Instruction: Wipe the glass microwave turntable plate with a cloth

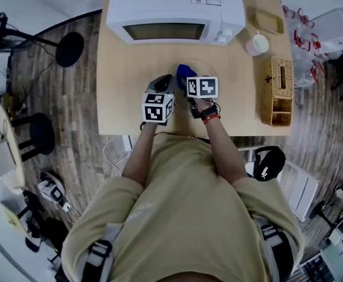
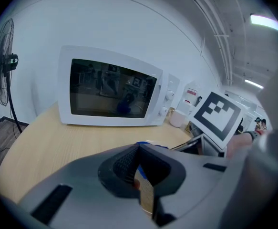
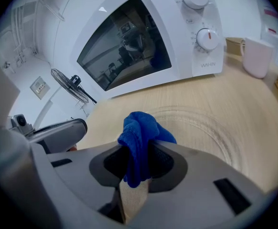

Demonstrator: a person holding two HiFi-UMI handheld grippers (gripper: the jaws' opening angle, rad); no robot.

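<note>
Left gripper (image 2: 139,150): in front of the microwave (image 1: 171,7), below its door. The jaws are nearly together, and what looks like the plate's near rim sits thin between them. I judge this the anchor hand, so it should grip firmly, stay low, and neither lift nor twist the rim.
Cloth (image 3: 139,132): blue and bunched, with a wad poking out past the right jaws towards the microwave.
Right gripper (image 3: 138,146): just right of the left one, jaws clamped on the cloth. Whether the wad touches the glass I cannot tell.
Plate (image 3: 210,128): clear glass, flat on the table (image 1: 124,98) before the microwave's door and just ahead of the right gripper. It shows only as faint rings.
Wipe: tilt the right gripper so that only cloth meets the glass, never the jaw tips. Follow the rings in arcs from the rim inward, pressing lightly.
Risk: the glass may skate on the wood if pushed hard away from the anchor.
Mug (image 1: 257,43): beside the microwave's right end, well apart from the sweep.
</note>
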